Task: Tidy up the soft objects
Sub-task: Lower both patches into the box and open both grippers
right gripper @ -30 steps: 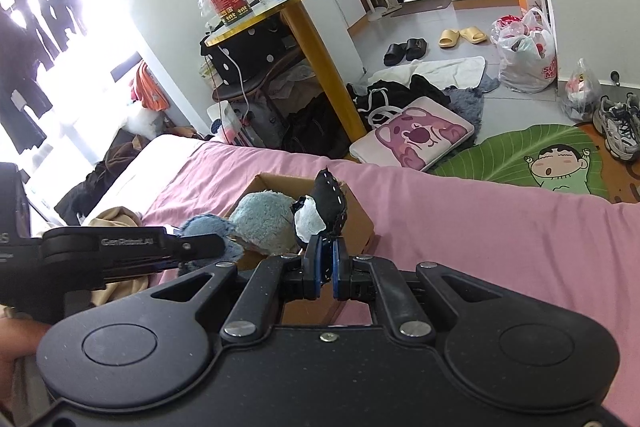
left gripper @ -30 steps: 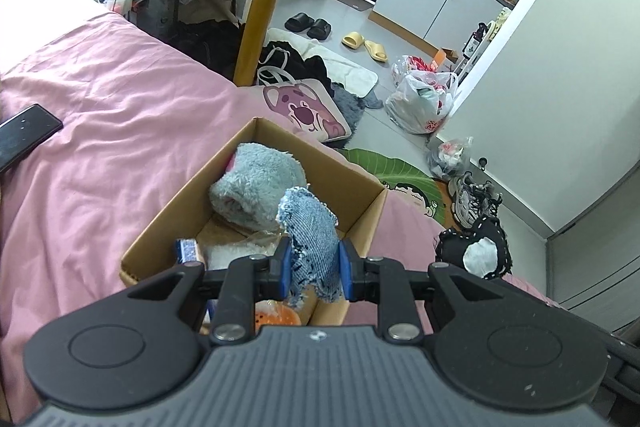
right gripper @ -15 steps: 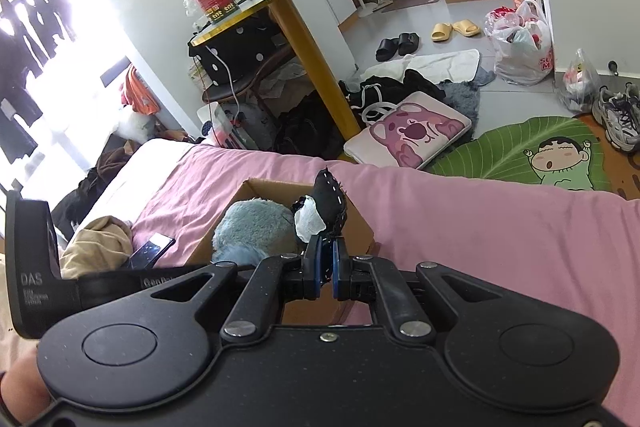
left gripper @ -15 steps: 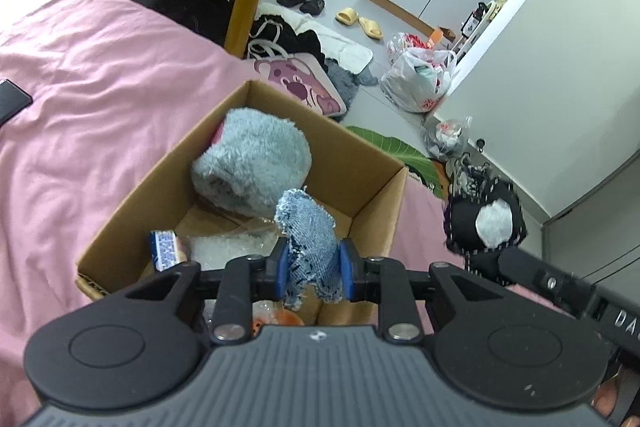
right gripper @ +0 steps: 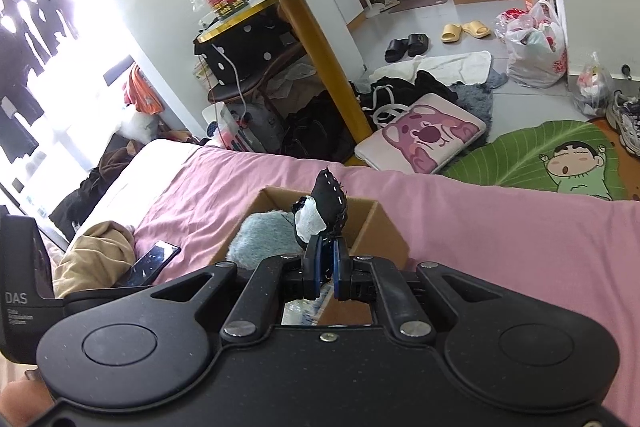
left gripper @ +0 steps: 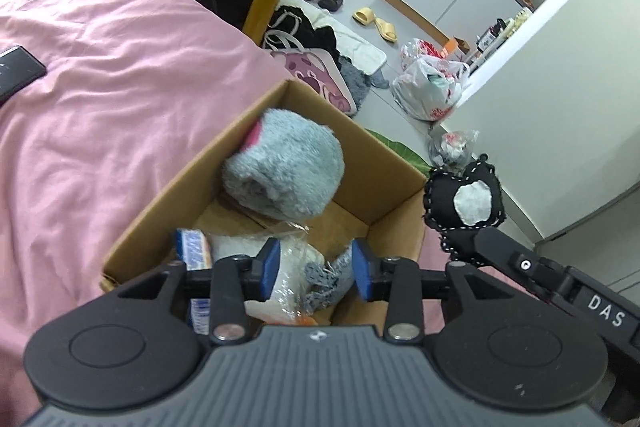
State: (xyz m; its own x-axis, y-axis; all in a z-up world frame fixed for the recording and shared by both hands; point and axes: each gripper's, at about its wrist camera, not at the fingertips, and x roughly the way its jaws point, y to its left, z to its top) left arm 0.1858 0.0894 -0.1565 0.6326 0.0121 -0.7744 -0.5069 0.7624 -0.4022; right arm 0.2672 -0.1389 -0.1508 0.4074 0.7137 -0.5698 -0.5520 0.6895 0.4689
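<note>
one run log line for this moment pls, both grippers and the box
left gripper: open over cardboard box | denim piece: lying in box | right gripper: shut on black heart pillow | fluffy blue toy: in box

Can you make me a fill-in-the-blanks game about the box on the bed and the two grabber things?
1. The cardboard box sits on a ____ bedsheet.
2. The left hand-held gripper is ____, with the denim piece lying loose in the box.
3. The right hand-held gripper pinches a ____ heart-shaped cushion with white stitching.
4. The fluffy blue-grey plush lies ____ the box.

Missing words: pink; open; black; inside
</note>
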